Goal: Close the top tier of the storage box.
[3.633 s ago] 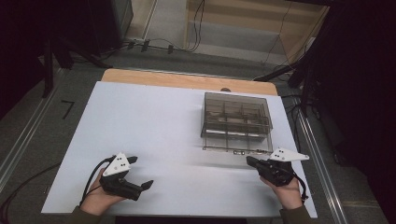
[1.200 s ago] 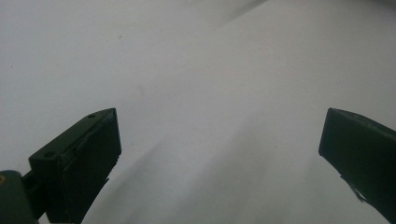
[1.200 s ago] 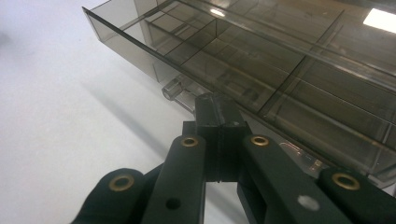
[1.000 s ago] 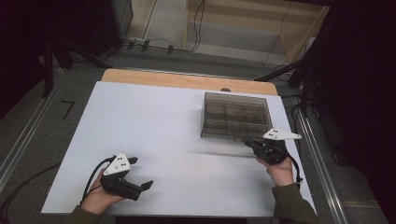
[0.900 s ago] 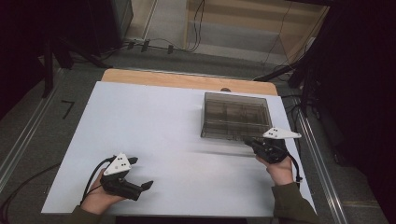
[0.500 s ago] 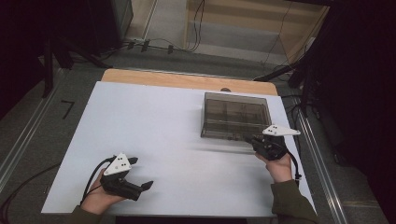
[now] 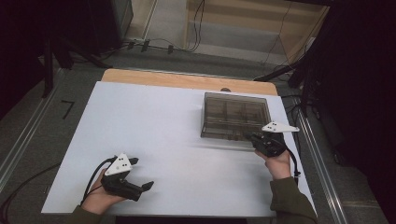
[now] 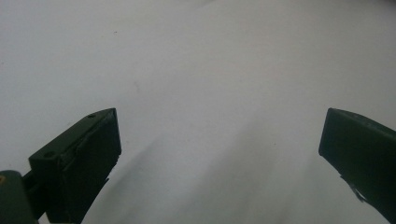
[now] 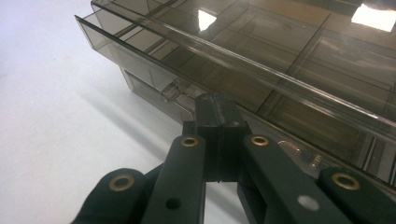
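Right gripper (image 9: pixel 217 105): jaws pressed together, nothing between them, tips at the front edge of the smoky clear compartment box (image 9: pixel 289 60), just below its lid lip, by a small latch tab (image 9: pixel 175 91); can't tell if touching. In high view, right gripper (image 7: pixel 254 138) sits at the box's (image 7: pixel 236 114) near right corner; box on the desk's (image 7: pixel 154 126) right-far part, lid down. Left gripper (image 8: pixel 219 140): jaws wide apart, nothing in them, above bare white desk (image 8: pixel 196 60). High view: left gripper (image 7: pixel 142 173) near-left, well apart from box.
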The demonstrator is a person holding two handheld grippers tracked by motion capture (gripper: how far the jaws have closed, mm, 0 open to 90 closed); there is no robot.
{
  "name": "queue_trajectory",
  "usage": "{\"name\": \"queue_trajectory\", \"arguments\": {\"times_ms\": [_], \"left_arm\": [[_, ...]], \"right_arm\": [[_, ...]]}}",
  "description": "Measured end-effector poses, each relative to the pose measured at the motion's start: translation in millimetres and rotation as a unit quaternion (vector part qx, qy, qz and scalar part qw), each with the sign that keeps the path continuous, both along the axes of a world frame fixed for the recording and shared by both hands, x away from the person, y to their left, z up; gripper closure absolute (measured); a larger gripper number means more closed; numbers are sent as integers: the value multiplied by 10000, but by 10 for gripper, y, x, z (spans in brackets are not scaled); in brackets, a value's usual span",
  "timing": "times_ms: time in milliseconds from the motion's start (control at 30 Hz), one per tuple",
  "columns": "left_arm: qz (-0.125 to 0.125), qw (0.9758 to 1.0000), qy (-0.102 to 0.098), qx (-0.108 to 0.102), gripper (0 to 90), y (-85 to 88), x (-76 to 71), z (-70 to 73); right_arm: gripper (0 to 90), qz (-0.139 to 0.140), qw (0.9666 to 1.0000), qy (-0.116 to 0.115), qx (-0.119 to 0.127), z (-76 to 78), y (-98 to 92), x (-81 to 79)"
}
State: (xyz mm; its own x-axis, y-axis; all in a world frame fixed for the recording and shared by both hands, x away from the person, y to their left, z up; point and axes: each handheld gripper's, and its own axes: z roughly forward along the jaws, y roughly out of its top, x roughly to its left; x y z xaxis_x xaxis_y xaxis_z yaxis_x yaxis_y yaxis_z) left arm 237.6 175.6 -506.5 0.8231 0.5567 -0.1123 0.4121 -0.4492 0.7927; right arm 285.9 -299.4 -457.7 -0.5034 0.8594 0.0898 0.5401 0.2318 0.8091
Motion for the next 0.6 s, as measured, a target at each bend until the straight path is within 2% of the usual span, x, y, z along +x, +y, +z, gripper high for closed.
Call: {"name": "queue_trajectory", "arguments": {"times_ms": [600], "left_arm": [[-6,10000,12,16,0,-2,4,-8]], "right_arm": [[878,-138,9999,54,15,-50,-15,117]]}}
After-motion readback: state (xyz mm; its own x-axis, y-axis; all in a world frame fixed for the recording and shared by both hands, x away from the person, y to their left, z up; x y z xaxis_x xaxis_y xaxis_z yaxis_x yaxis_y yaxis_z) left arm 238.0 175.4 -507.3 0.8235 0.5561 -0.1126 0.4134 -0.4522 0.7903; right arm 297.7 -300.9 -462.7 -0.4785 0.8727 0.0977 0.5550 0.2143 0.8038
